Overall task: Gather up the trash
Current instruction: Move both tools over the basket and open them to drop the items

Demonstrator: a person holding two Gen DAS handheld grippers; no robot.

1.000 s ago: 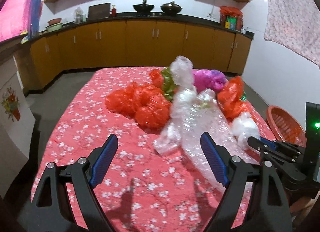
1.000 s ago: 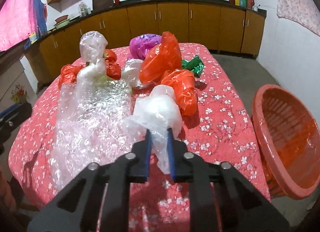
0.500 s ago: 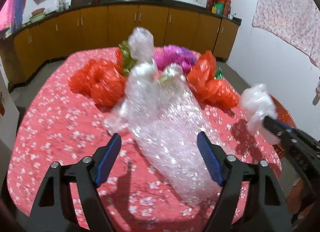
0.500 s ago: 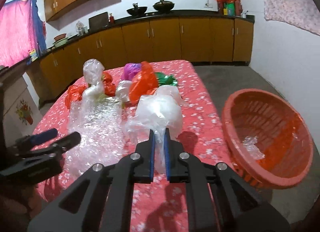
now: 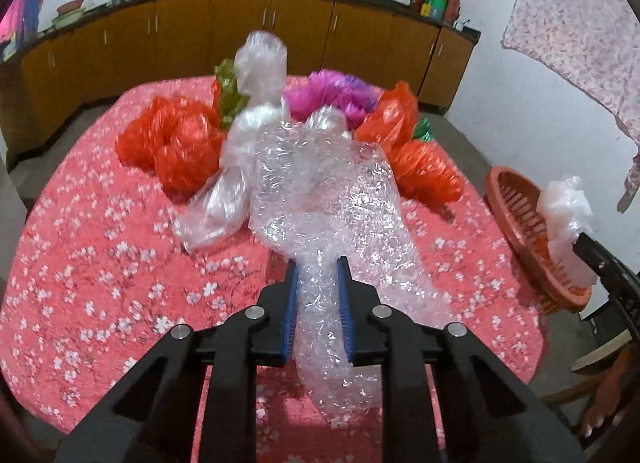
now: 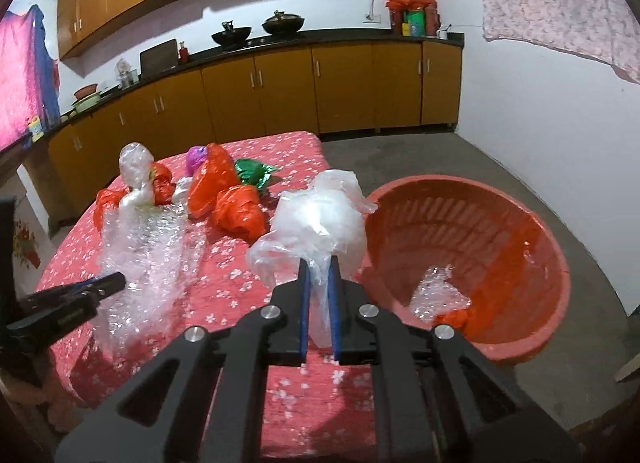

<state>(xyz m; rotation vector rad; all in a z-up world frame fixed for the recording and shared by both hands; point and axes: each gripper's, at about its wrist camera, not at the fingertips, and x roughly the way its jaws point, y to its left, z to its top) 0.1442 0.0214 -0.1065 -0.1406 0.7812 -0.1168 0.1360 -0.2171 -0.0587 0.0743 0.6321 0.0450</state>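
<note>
- Fingers of the left gripper (image 5: pixel 318 291), spread wide on either side of the bubble wrap (image 5: pixel 320 199) half a second before, had now closed on its near tail — the blue pads pinched the crinkled film between them, and the rest of the sheet trailed away across the flowered tablecloth (image 5: pixel 88 263).
- That closing meant a second piece of trash was secured, so both hands could feed the basket in turn; whether the long sheet would lift cleanly looked doubtful, since its far end lay against the other bags.
- Beyond the wrap sat a clear plastic bag (image 5: pixel 256 103), two crumpled red bags (image 5: pixel 176 143) to its left, a magenta bag (image 5: pixel 332 93) behind, and more orange-red bags (image 5: pixel 420 167) to the right.
- Fingers of the right gripper (image 6: pixel 318 275) were clamped on the neck of a white plastic bag (image 6: pixel 316 223), which puffed up above the pads.
- That bag had travelled from over the table to just beside the rim of the red basket (image 6: pixel 532 223) — near, though not yet over its opening, judging by the right wrist view.
- The basket stood tilted on the floor beside the table, with a scrap of clear film (image 6: pixel 438 295) and something red already inside.
</note>
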